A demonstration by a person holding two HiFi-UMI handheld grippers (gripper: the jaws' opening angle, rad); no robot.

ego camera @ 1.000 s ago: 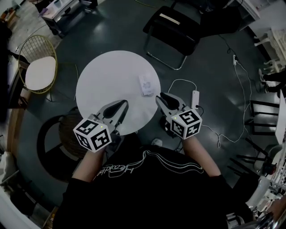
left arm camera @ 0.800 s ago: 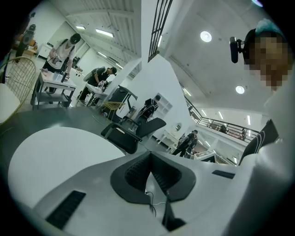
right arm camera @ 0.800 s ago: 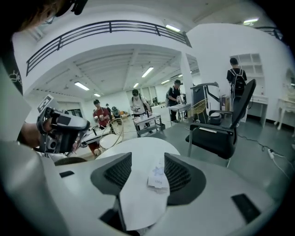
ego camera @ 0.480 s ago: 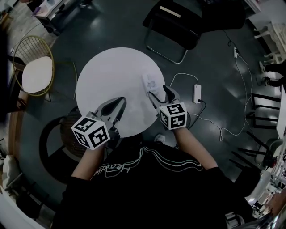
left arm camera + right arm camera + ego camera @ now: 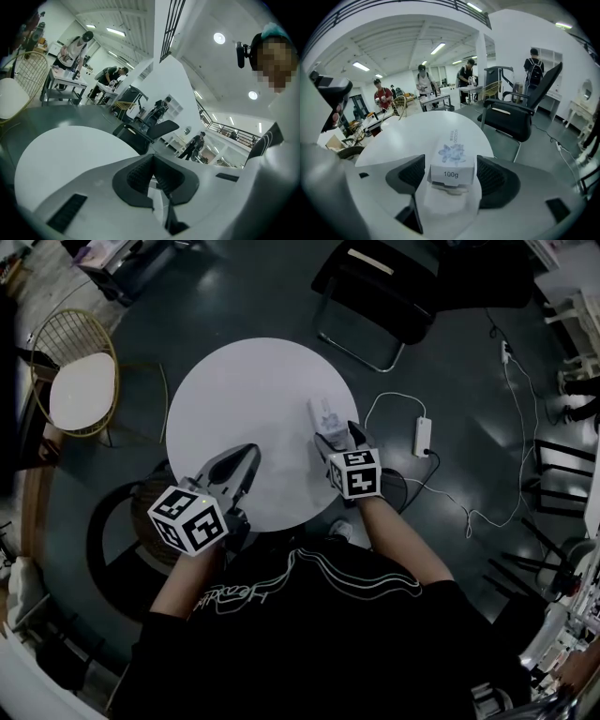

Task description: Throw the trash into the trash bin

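A small white box (image 5: 324, 414) with a blue flower print and "100g" on its end lies near the right edge of the round white table (image 5: 244, 390). My right gripper (image 5: 337, 435) reaches down over it, its jaws opening. In the right gripper view the box (image 5: 452, 157) sits between the two pads of the right gripper (image 5: 451, 174), with a thin gap on each side. My left gripper (image 5: 246, 457) hovers shut and empty over the table's near left part. In the left gripper view the left gripper (image 5: 152, 176) has its pads pressed together.
A black office chair (image 5: 384, 287) stands beyond the table. A gold wire chair with a white seat (image 5: 82, 390) is at the left. A power strip with a white cable (image 5: 423, 437) lies on the floor at the right. A dark round container (image 5: 122, 545) sits below the table's near left edge.
The right gripper came down and forward from beside the table's edge to the box, and its jaws went from nearly shut to wide. The left gripper sank a little and stayed shut.
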